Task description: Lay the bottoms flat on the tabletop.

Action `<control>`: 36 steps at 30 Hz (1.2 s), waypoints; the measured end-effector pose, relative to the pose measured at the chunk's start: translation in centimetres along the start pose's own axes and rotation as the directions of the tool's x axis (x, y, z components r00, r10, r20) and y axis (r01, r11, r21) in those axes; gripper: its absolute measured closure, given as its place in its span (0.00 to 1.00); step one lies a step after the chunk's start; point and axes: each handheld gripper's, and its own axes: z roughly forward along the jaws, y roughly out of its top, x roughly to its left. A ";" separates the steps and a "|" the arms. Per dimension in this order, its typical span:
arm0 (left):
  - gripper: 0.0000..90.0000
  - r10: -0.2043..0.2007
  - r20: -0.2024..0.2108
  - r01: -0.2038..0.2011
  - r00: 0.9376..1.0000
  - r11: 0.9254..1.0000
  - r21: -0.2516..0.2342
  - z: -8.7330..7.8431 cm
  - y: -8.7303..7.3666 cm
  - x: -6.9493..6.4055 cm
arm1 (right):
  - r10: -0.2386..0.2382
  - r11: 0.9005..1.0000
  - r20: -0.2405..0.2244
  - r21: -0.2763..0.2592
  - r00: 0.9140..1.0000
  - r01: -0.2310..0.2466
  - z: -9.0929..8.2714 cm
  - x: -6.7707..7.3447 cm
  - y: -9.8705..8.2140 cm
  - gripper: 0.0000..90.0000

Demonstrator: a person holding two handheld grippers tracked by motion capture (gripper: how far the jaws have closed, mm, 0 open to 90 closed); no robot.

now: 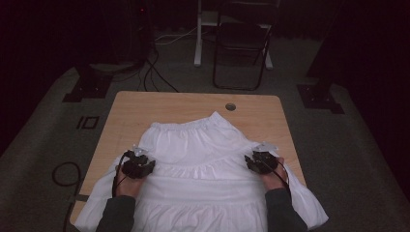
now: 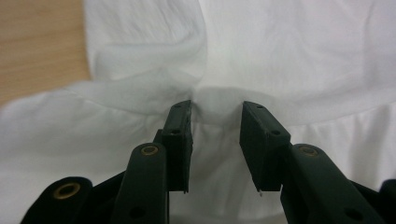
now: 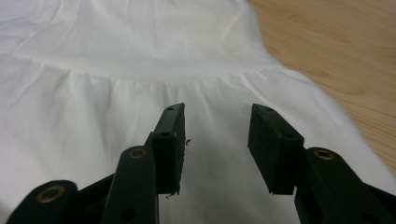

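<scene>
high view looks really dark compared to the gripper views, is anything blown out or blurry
High view: dim, floor and background nearly black, white skirt brightest. Left gripper view: evenly lit, skirt near-overexposed, folds soft. Right gripper view: bright, table edge slightly blurred.

White skirt (image 1: 200,164), plain, no print, tiered with gathered seams, centre to bottom of the high view. Table (image 1: 145,104) light tan wood grain; same wood at upper left in the left gripper view (image 2: 37,42) and upper right in the right gripper view (image 3: 336,51). Left gripper (image 1: 140,164) and right gripper (image 1: 258,162) black, brass-coloured rivets on the arms. Sleeves (image 1: 116,215) dark grey. Floor (image 1: 348,154) dull grey-green, black cables at left. Chair (image 1: 241,43) black, top centre.
</scene>
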 end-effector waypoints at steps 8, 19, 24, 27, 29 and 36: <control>0.74 0.032 -0.013 -0.032 0.999 0.999 -0.006 1.8 1.0 0.6 | 0.017 0.999 -0.031 0.046 0.999 -0.015 3.2 -0.2 0.6 0.63; 0.77 0.031 -0.108 -0.032 0.994 0.999 -0.004 6.0 6.0 1.5 | 0.071 0.997 -0.001 0.029 0.997 -0.071 6.0 -2.3 2.5 0.64; 0.76 -0.015 -0.125 0.016 0.992 1.000 0.009 7.3 7.8 2.0 | 0.112 0.993 0.035 0.032 0.993 -0.113 7.1 -3.5 3.5 0.64; 0.75 -0.030 -0.140 0.033 0.990 0.999 0.020 7.8 8.5 2.1 | 0.141 0.989 0.062 0.044 0.988 -0.144 7.6 -4.0 4.0 0.64; 0.73 -0.045 -0.147 0.049 0.988 0.999 0.025 7.9 8.8 2.0 | 0.160 0.985 0.086 0.052 0.983 -0.165 7.9 -4.2 4.4 0.64; 0.65 -0.028 -0.057 0.026 0.998 0.999 -0.035 6.0 8.1 1.2 | 0.138 0.985 0.092 0.089 0.986 -0.146 7.7 -4.0 4.8 0.60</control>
